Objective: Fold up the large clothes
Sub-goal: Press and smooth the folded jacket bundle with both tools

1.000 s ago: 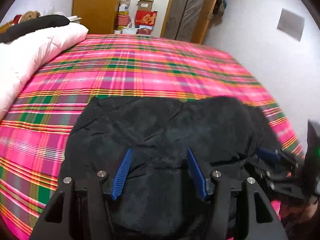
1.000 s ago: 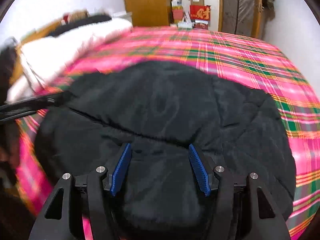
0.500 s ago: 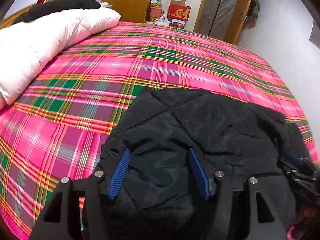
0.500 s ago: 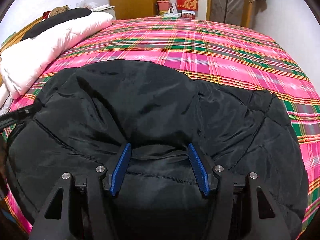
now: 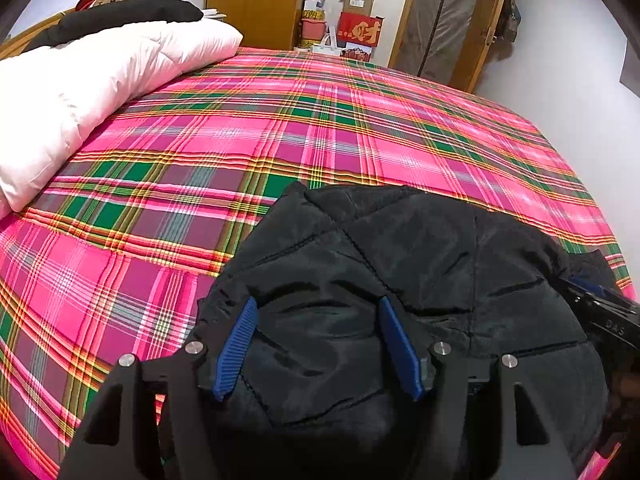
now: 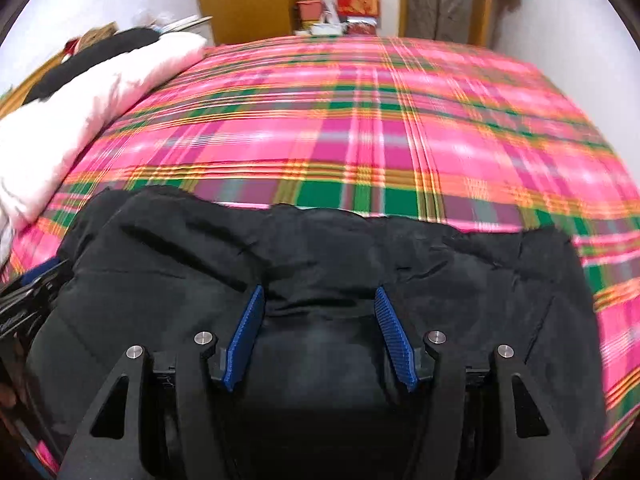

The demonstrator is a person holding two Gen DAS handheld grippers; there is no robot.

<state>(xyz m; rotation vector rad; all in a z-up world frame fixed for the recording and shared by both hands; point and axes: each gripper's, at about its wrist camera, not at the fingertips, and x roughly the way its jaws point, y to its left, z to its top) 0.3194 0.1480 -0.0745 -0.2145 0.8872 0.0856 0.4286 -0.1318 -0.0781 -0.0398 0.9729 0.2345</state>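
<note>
A black quilted jacket (image 5: 420, 264) lies bunched on the near part of a bed with a pink, green and orange plaid sheet (image 5: 320, 128). My left gripper (image 5: 316, 312) is open, its blue pads (image 5: 240, 344) spread over the jacket's left part. My right gripper (image 6: 320, 300) is open above the jacket's near middle (image 6: 320, 248); its view is motion-blurred. The right gripper shows at the right edge of the left wrist view (image 5: 600, 308), and the left gripper shows at the left edge of the right wrist view (image 6: 28, 300).
A white duvet (image 5: 80, 92) with a dark garment (image 5: 128, 16) on it lies along the bed's left side. A wooden wardrobe (image 5: 256, 0), stacked boxes (image 5: 356, 28) and a door (image 5: 448, 20) stand beyond the far edge. A wall runs on the right.
Both grippers have shifted over the jacket while staying open. The left view has swung left, showing more sheet. The right view now sits lower and nearer the jacket's near edge.
</note>
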